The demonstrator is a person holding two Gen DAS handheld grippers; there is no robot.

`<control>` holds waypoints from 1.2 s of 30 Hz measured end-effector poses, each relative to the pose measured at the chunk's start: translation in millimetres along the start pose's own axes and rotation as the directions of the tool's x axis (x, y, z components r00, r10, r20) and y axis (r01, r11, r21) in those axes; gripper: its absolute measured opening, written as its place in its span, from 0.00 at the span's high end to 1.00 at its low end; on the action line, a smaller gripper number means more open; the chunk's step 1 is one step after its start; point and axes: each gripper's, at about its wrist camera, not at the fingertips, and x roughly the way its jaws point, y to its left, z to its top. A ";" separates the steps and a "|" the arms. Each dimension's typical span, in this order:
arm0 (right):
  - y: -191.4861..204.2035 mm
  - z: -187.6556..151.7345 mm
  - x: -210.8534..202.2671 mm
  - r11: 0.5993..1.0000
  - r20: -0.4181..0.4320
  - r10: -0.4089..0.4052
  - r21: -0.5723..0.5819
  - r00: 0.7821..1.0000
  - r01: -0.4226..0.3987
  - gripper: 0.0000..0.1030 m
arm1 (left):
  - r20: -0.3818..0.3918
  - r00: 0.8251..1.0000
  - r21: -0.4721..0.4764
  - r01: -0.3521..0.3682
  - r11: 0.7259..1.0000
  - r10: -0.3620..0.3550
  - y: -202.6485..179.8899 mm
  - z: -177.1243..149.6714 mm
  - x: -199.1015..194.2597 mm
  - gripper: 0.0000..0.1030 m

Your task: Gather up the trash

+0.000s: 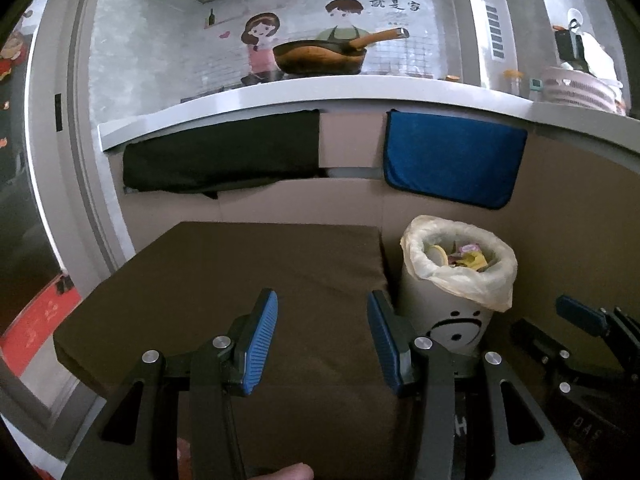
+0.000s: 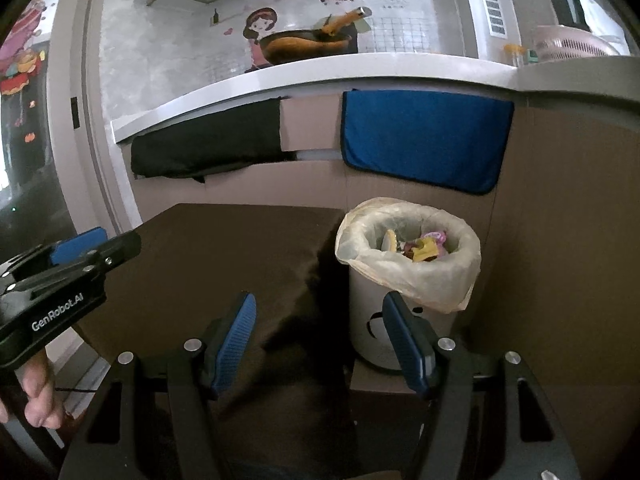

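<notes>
Both our left gripper (image 1: pixel 322 344) and right gripper (image 2: pixel 322 344) hang empty, jaws apart, beside the trash bin (image 2: pixel 404 276), whose loose liner (image 2: pixel 420 280) could snag a finger.

Trash (image 1: pixel 468 258) in the bin (image 1: pixel 452 312), right of the cushion (image 1: pixel 240 280), cloths (image 1: pixel 452 160) behind.

Matt brown cloth mat (image 1: pixel 224 280); thin crinkly plastic liner (image 2: pixel 412 276) in smooth white bin (image 1: pixel 448 316); ribbed blue tool pads (image 1: pixel 262 344).
</notes>
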 end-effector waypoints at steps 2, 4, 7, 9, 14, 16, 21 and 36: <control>1.2 -0.5 -1.3 1.000 0.005 -0.007 -0.004 1.000 0.007 0.39 | 0.004 1.000 -0.007 0.001 1.000 -0.001 1.6 0.4 -0.8 0.53; 1.9 -0.6 -2.3 1.000 0.010 -0.009 -0.010 1.000 0.009 0.39 | 0.012 1.000 -0.009 0.006 1.000 -0.006 2.9 1.0 -2.2 0.53; 3.7 -1.0 -3.4 1.000 0.018 -0.011 -0.020 1.000 0.011 0.39 | 0.027 1.000 -0.010 0.012 1.000 -0.012 4.5 1.8 -4.6 0.53; 5.9 -1.4 -4.6 1.000 0.019 -0.012 -0.020 1.000 0.012 0.39 | 0.038 0.999 -0.012 0.011 1.000 -0.011 4.9 2.1 -6.9 0.53; 8.8 -1.4 -6.3 1.000 0.023 -0.014 -0.025 1.000 0.014 0.39 | 0.041 0.999 -0.017 0.003 1.000 -0.002 5.6 3.1 -7.8 0.53; 8.3 -0.7 -6.3 1.000 0.025 -0.016 -0.026 1.000 0.017 0.39 | 0.040 0.999 -0.017 0.000 1.000 0.000 5.3 3.7 -7.6 0.53; 8.0 -0.2 -6.0 1.000 0.020 -0.010 -0.022 1.000 0.010 0.39 | 0.040 0.999 -0.018 -0.002 1.000 0.002 5.3 3.3 -8.1 0.53; 6.9 -0.6 -5.6 1.000 0.021 -0.012 -0.017 1.000 0.012 0.39 | 0.032 0.999 -0.021 -0.012 1.000 0.013 -0.3 5.0 -8.4 0.53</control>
